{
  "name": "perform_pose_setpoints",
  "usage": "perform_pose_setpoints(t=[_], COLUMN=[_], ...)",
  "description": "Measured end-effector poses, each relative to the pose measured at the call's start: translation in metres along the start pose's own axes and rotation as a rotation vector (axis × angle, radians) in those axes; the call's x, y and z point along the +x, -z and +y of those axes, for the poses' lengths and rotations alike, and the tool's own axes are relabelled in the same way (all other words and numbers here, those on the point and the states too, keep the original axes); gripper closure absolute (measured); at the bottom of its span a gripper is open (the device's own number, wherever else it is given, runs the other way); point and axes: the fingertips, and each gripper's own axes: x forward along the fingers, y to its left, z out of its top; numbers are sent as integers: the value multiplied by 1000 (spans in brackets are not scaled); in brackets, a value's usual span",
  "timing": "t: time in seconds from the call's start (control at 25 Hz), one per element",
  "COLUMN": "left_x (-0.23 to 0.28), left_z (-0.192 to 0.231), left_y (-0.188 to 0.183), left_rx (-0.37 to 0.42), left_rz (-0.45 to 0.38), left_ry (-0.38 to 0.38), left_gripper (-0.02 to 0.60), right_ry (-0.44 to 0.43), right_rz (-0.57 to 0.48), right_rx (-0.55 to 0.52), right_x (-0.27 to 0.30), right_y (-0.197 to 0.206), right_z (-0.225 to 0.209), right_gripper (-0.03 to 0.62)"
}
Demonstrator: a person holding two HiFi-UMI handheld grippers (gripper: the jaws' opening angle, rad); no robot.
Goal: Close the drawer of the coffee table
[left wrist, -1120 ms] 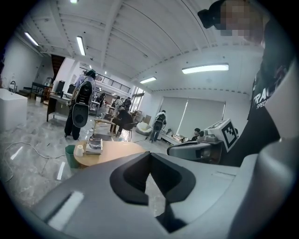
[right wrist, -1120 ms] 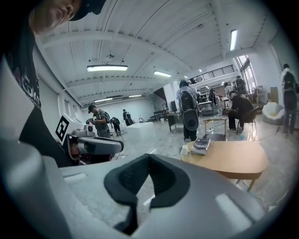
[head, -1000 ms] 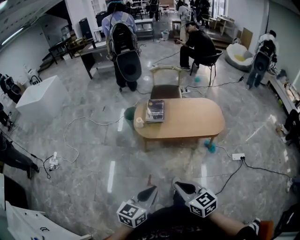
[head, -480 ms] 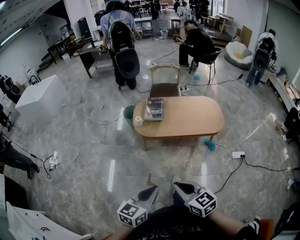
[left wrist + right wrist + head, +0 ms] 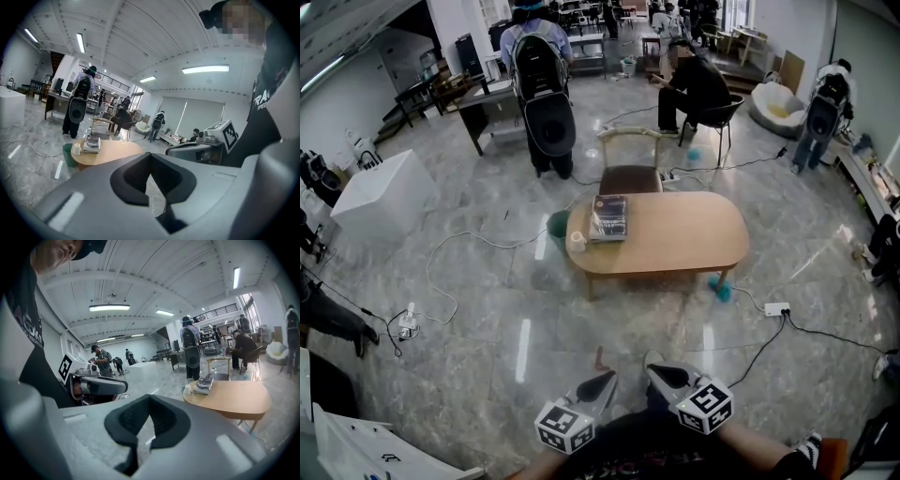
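Note:
An oval wooden coffee table (image 5: 675, 239) stands on the marble floor a few steps ahead, with a book (image 5: 609, 217) and a white cup (image 5: 578, 242) on its left end. From here I can make out no drawer front on it. My left gripper (image 5: 598, 384) and right gripper (image 5: 661, 373) are held low near my body, side by side, far from the table. Both are shut with nothing between the jaws. The table (image 5: 112, 151) lies beyond the shut left gripper (image 5: 151, 157) in the left gripper view. The right gripper view has the table (image 5: 234, 399) right of the shut right gripper (image 5: 150, 401).
A chair (image 5: 631, 164) stands behind the table and a green bin (image 5: 559, 227) at its left end. Cables and a power strip (image 5: 776, 312) lie on the floor. A white box (image 5: 384, 192) is at left. A person with a backpack (image 5: 542, 94) and a seated person (image 5: 694, 89) are farther back.
Both grippers have stayed still. The person with the backpack has shifted slightly farther back.

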Motion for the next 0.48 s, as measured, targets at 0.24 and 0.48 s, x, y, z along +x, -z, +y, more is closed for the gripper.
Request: perform_pose_setpoints(t=[0.24, 0.48], left_x=[0, -2], left_z=[-2, -5], left_y=[-1, 0], left_rx=[2, 1], left_rz=[-1, -5], left_ry=[-7, -11], left_gripper=[578, 578], right_ry=[-8, -12], right_rz=[2, 2], right_rx=[4, 2], right_x=[-2, -5], right_y=[0, 1], right_z=[-1, 1], right_gripper=[592, 592])
